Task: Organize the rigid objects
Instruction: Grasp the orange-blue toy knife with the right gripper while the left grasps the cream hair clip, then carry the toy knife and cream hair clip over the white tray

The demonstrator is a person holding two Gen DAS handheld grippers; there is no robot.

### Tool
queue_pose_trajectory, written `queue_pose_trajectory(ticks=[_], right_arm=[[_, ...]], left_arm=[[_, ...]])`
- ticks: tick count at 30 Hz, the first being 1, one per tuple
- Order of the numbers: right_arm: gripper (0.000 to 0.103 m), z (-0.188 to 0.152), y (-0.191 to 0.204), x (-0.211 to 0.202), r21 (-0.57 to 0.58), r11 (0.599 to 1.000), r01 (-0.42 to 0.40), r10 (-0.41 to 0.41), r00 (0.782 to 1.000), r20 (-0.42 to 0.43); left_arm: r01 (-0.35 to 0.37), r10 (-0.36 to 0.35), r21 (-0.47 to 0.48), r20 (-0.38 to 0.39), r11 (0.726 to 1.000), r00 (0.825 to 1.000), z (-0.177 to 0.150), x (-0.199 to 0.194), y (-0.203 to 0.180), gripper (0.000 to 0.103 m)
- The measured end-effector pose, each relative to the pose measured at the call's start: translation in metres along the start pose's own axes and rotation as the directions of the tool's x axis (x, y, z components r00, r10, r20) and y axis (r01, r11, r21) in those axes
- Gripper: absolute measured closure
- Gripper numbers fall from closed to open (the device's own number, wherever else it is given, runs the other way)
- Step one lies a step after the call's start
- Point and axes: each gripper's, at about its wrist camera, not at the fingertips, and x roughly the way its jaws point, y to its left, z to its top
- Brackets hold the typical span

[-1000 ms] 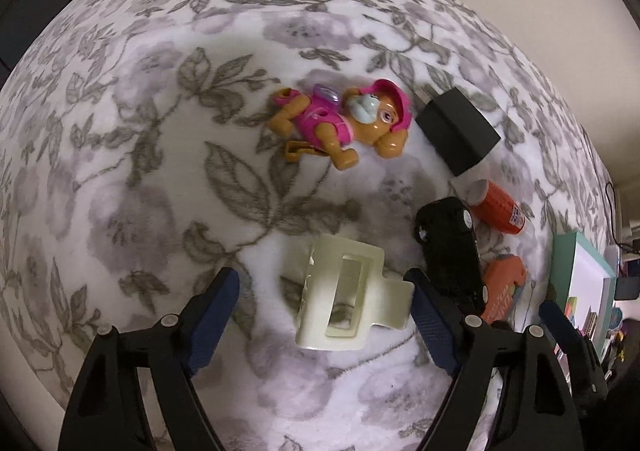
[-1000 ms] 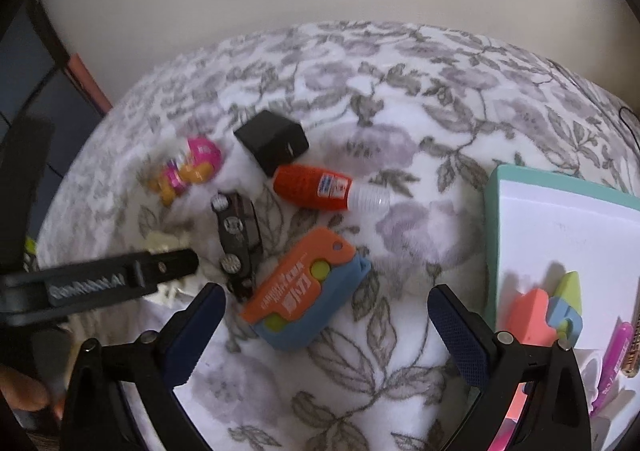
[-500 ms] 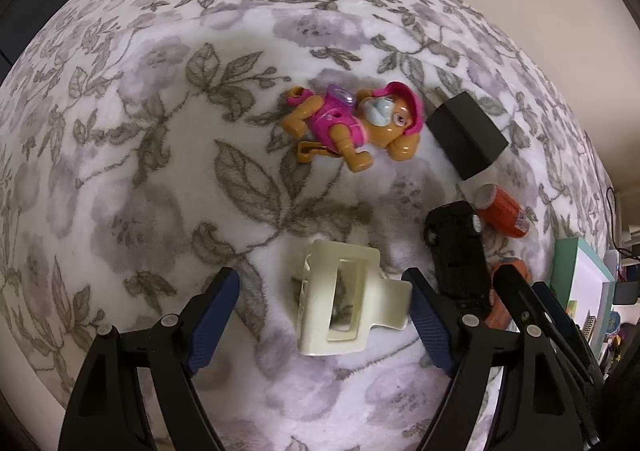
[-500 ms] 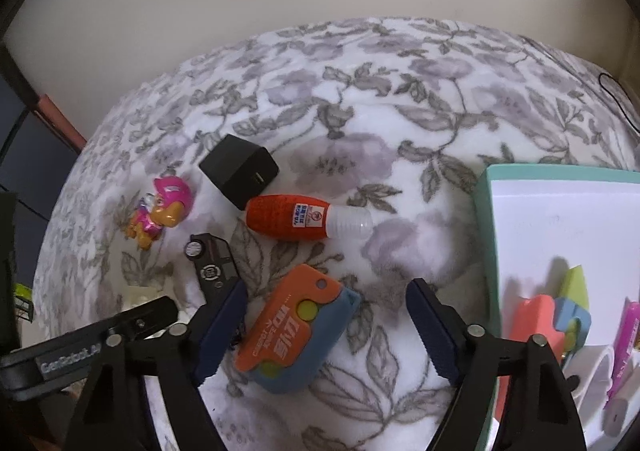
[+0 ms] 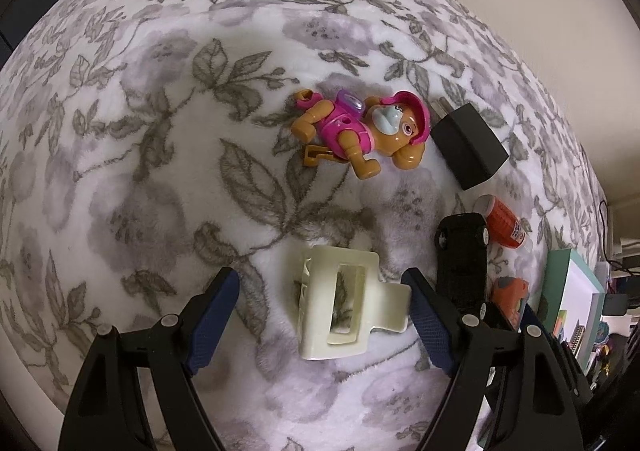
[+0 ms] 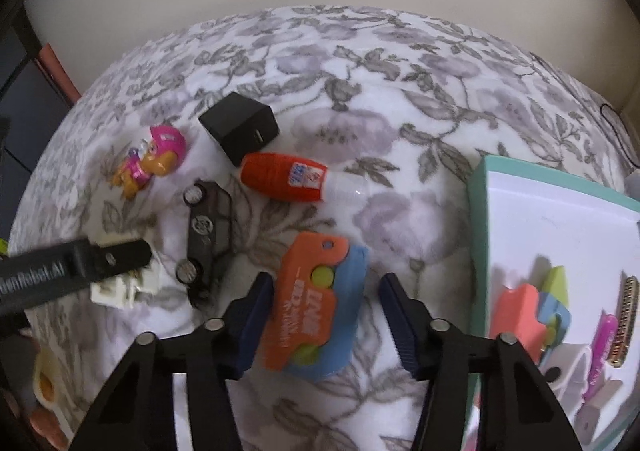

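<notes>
Two claws point down at a floral blanket (image 5: 132,155). Left claw (image 5: 324,315): jaws wide apart, cream hair clip (image 5: 340,311) lying on the blanket between them; right pad is at the clip's tab, contact uncertain, left pad well clear. Right claw (image 6: 326,323): jaws have just been closing around the orange-and-blue toy (image 6: 316,307); left pad at the toy's orange edge, right pad apart from its blue side, so no grip shows.

Places relative to the black toy car (image 6: 208,229): toy just right of it, clip just left, glue bottle (image 6: 292,183) beyond and right, black charger (image 6: 240,127) beyond that, pink pup figure (image 6: 154,159) beyond and left. Teal-rimmed box (image 6: 516,175) well to the right, holding several small coloured items.
</notes>
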Motion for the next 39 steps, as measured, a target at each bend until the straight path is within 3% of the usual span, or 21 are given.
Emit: queue_pose_trajectory(ticks=[15, 21, 26, 39], right_arm=[[0.049, 0.002, 0.005, 0.005, -0.057, 0.997, 0.055, -0.053, 0.998, 0.030], [0.049, 0.001, 0.007, 0.005, -0.064, 0.996, 0.061, -0.059, 0.998, 0.038], [0.049, -0.001, 0.008, 0.003, -0.071, 0.995, 0.066, -0.063, 0.997, 0.045], [0.058, -0.006, 0.007, -0.002, -0.080, 0.995, 0.059, -0.056, 0.998, 0.038]], left_arm=[[-0.058, 0.057, 0.071, 0.011, 0.996, 0.998, -0.006, 0.003, -0.013, 0.020], [-0.091, 0.090, 0.111, 0.020, 0.990, 0.996, -0.010, 0.004, -0.022, 0.030], [-0.060, 0.057, 0.128, 0.026, 0.990, 0.998, -0.009, -0.001, -0.026, 0.052], [-0.042, 0.038, 0.150, 0.031, 0.988, 0.999, -0.013, -0.007, -0.036, 0.052]])
